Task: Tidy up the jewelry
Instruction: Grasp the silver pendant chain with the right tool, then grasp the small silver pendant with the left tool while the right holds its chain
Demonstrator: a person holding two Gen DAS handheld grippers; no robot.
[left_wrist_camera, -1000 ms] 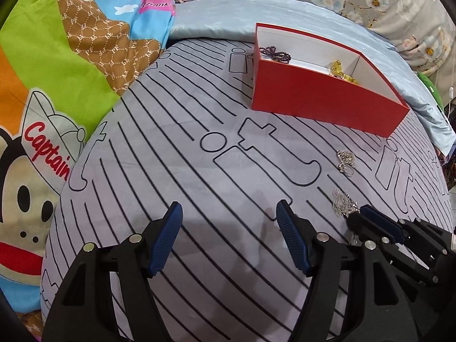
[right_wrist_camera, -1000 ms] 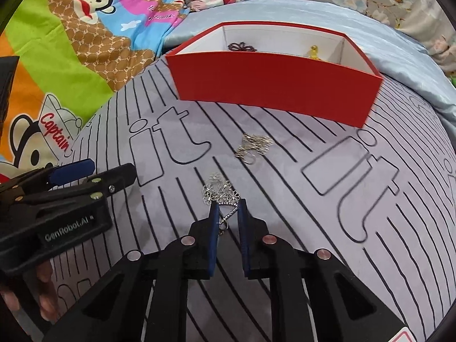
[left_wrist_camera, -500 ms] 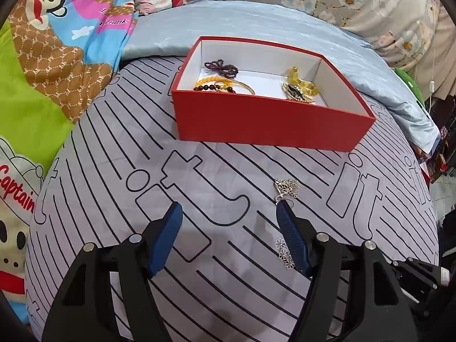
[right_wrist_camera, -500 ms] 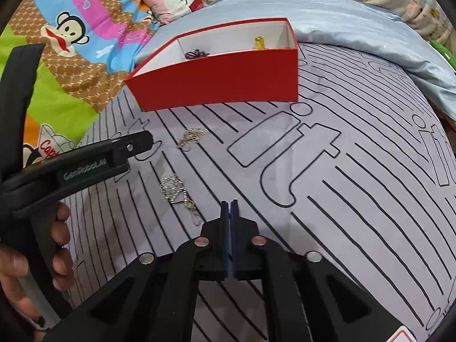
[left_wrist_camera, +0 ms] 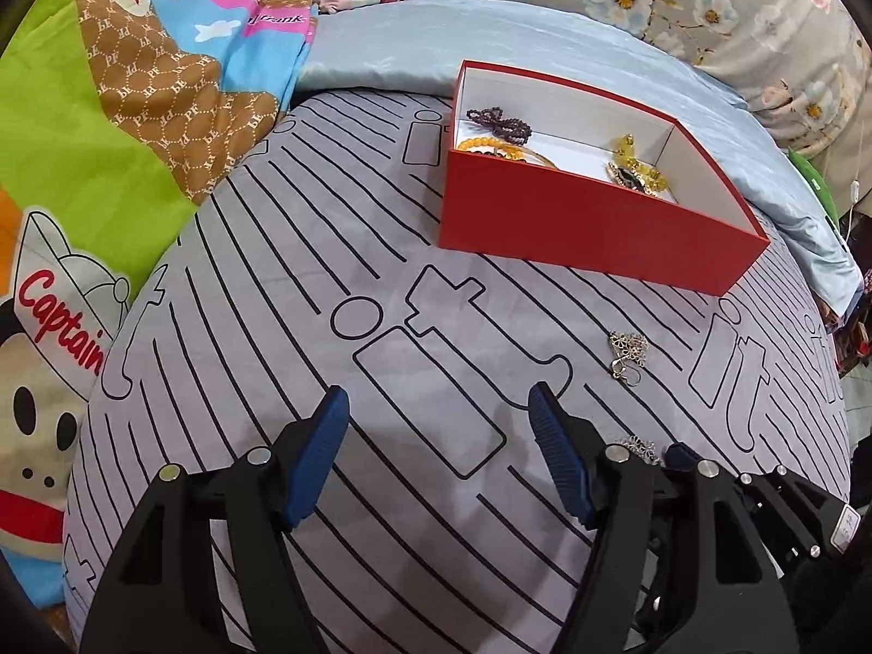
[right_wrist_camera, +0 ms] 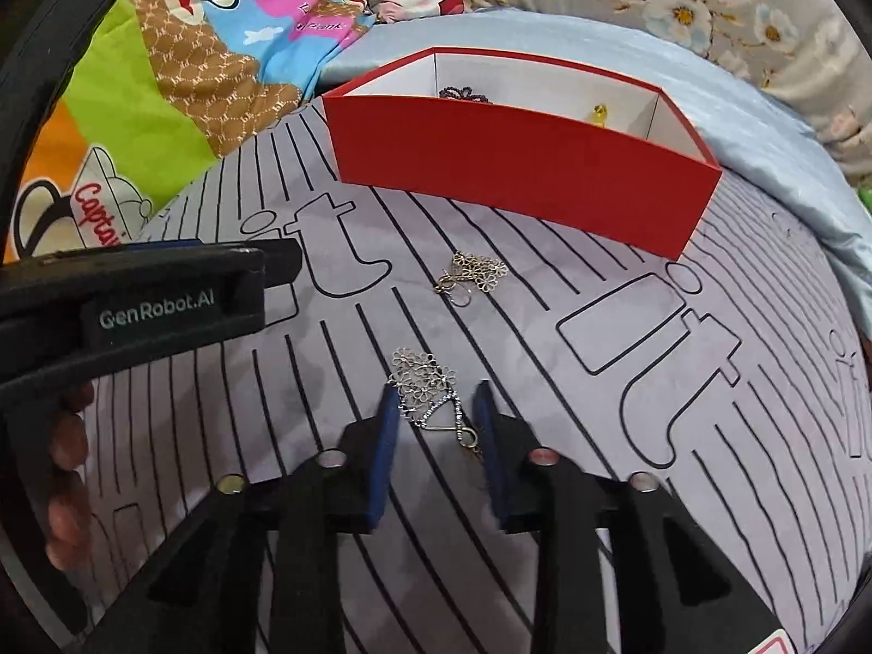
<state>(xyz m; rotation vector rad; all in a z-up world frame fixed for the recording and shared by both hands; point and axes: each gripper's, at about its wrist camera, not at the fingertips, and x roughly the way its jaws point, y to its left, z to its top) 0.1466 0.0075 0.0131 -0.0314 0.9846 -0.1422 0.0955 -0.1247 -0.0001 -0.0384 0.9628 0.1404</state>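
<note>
A silver flower earring lies on the grey striped cloth between the fingers of my right gripper. Its jaws are opening and the pads do not press on the earring. A gold flower earring lies farther on, short of the red box. In the left wrist view my left gripper stands open over bare cloth, with nothing between its fingers. The gold earring is to its right, and the red box holds a purple bead bracelet, an orange bead bracelet and a yellow piece.
The striped cloth covers a rounded cushion on a bed. A bright cartoon blanket lies left, a pale blue sheet behind the box. A hand holds the left gripper close at the left of the right wrist view.
Half a second ago the right gripper was shut, right of the silver earring; now it is over the earring again with jaws apart. The left view swung toward the box and back.
</note>
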